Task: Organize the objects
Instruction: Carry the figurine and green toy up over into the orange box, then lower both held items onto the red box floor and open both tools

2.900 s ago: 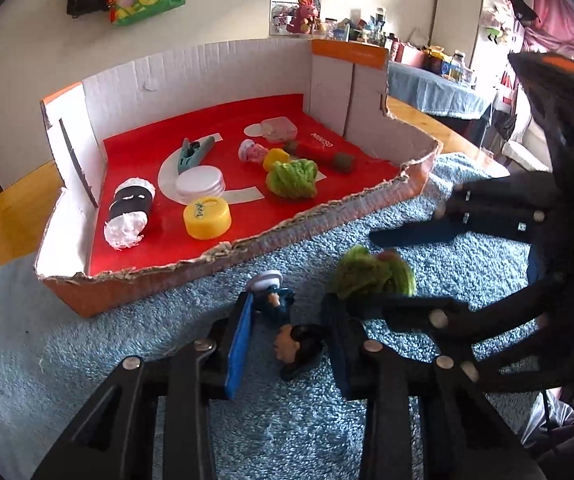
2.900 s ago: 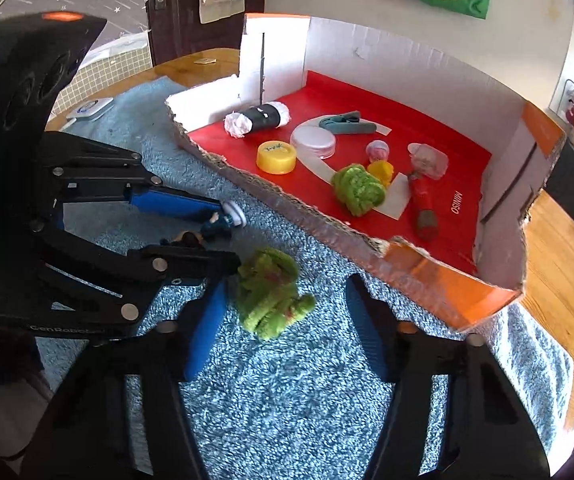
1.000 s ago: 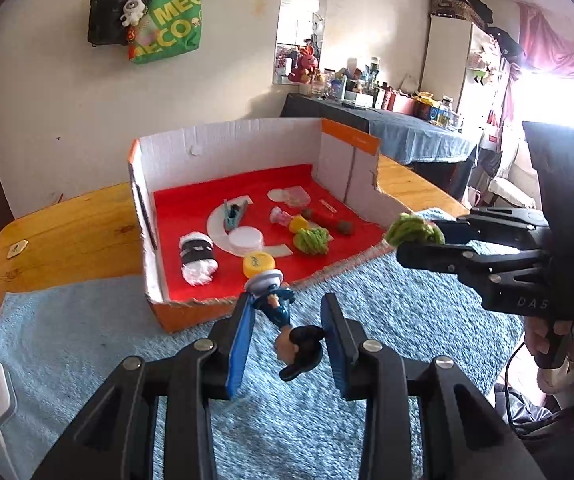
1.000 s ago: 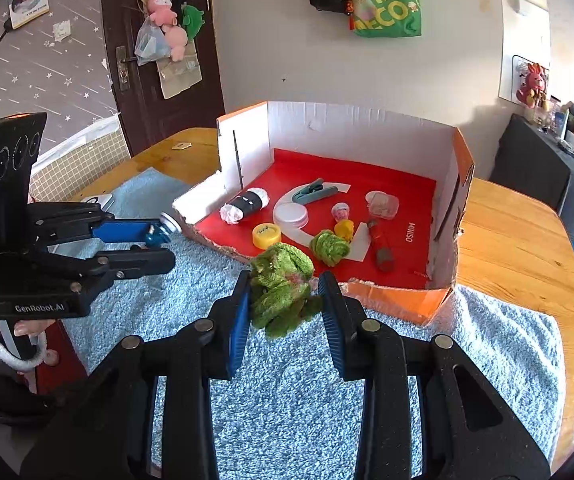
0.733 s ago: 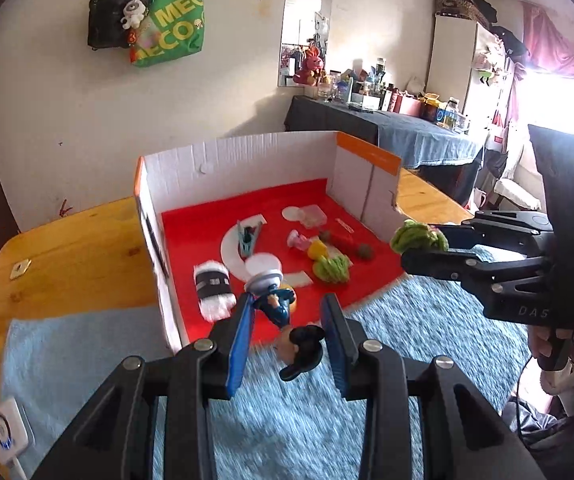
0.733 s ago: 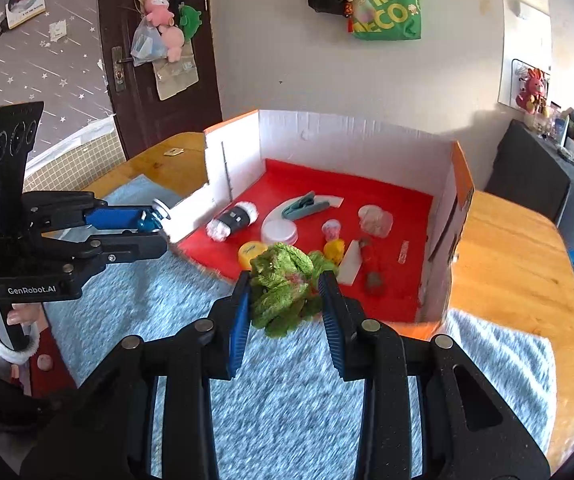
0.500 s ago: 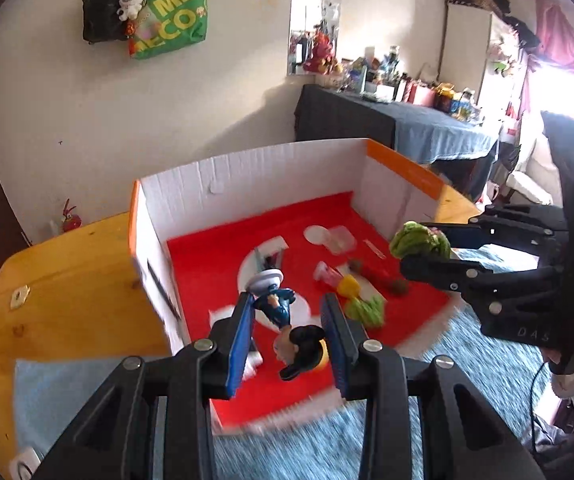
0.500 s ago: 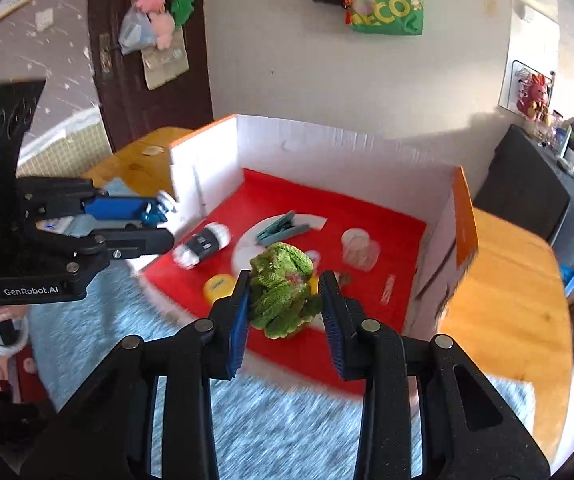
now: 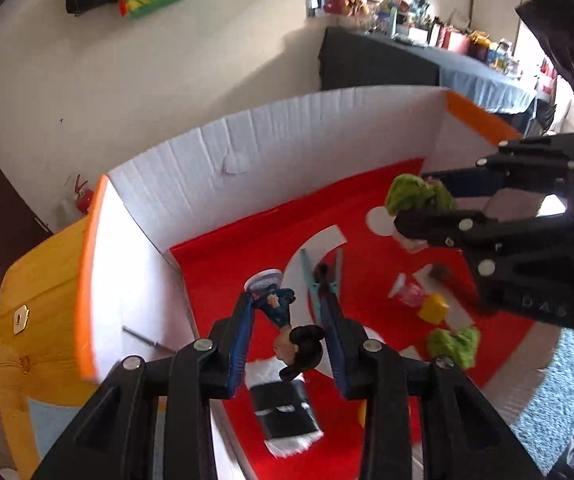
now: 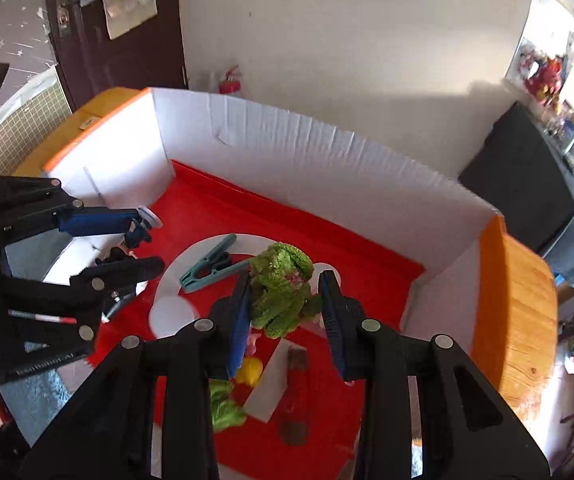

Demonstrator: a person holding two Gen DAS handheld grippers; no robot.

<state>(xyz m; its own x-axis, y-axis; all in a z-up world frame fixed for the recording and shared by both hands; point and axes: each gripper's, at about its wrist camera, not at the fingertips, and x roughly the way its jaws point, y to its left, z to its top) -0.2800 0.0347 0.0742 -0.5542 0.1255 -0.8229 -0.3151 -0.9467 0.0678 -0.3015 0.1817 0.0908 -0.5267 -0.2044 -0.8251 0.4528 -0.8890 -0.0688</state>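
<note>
1. Left gripper (image 9: pixel 289 322), above the left part of the cardboard box (image 9: pixel 287 152): jaws clamped on a small cartoon figurine (image 9: pixel 287 328), held in the air over the red floor of the box, head toward the camera, white round base pointing to the back wall.
2. Below the figurine, on the box floor near the left wall: a black roll with white ends (image 9: pixel 285 412).
3. Just right of the figurine, inside the box: a teal clothes peg (image 10: pixel 211 262), lying on a white curved shape.
4. Right gripper (image 10: pixel 287 300), above the middle of the box: jaws clamped on a green fuzzy toy (image 10: pixel 281 290), kept clear of the floor.
5. Under the right gripper, on the box floor: a yellow piece (image 10: pixel 249 372), a second green fuzzy toy (image 10: pixel 225 406), a dark red stick (image 10: pixel 297 396).
6. Outside the box: wooden table (image 10: pixel 515 320) at the right wall, blue towel (image 9: pixel 547 408) at the front edge.
</note>
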